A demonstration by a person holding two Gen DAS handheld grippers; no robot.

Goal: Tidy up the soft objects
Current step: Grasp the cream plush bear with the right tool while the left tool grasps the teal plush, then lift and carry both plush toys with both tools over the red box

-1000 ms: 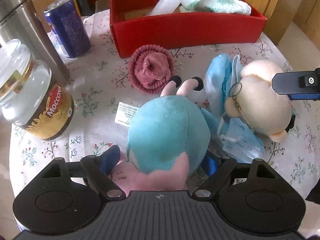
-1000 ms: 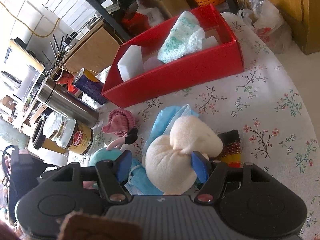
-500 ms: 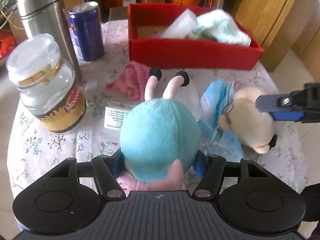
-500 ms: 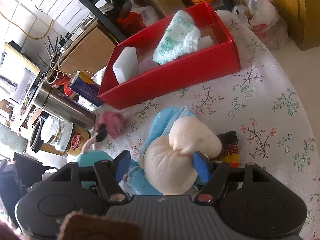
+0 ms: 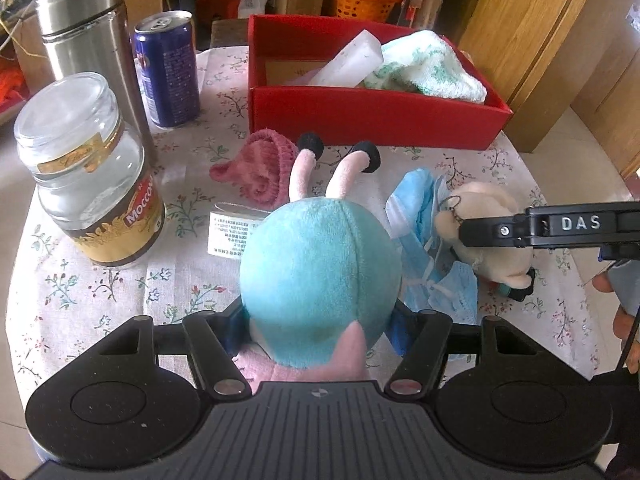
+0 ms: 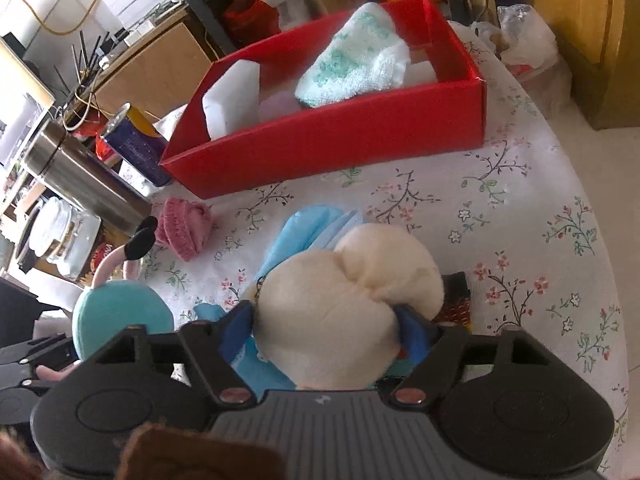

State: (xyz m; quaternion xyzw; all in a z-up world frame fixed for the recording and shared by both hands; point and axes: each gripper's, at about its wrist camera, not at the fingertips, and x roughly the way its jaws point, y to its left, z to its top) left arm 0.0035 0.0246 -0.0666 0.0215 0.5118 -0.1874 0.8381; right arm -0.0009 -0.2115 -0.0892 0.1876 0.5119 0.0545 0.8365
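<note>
On floral tablecloth [image 5: 120, 280]: left gripper [image 5: 316, 328] clamped on teal plush [image 5: 320, 272], just narrowed; right gripper [image 6: 326, 326] pinching cream plush [image 6: 340, 312], slightly widened.

Steel flask [image 5: 86, 36] stood upright at table's far left, on floral tablecloth [image 5: 120, 280]. Blue drink can [image 5: 168, 68] set upright just beside it, nearer the box side. Glass coffee jar [image 5: 88, 172] with gold label placed in front of flask, glass lid on. Orange basket [image 5: 362, 0] seen on floor beyond table. Wooden cabinet [image 5: 532, 40] seen at right. Clear plastic bag [image 6: 528, 44] seen on floor by cabinet.
</note>
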